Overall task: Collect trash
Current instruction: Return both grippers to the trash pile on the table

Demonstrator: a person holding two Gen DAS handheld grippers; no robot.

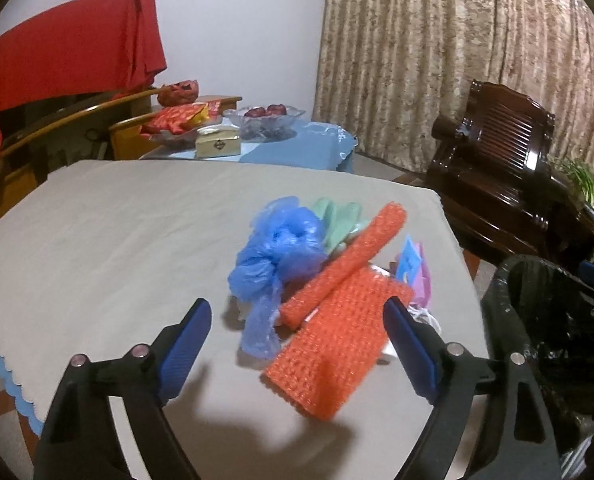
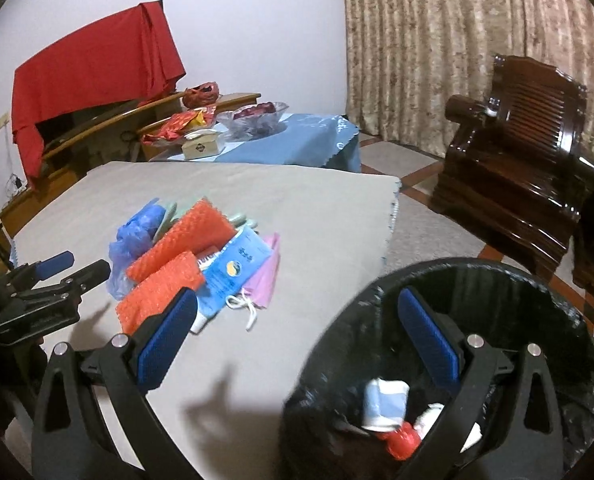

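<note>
Both grippers are hanging spread and holding nothing, the left gripper (image 1: 297, 344) over the pile of orange mesh and blue plastic trash (image 1: 329, 300) near the right edge of the beige-covered table (image 1: 117, 240), the right gripper (image 2: 297, 334) above the black-lined bin (image 2: 537, 300) just beside that edge.

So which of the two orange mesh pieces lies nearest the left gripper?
The flat orange mesh sheet, spread on the table between the open left gripper fingers. The other orange piece is rolled into a tube and lies farther back, beside the blue plastic bag.
</note>
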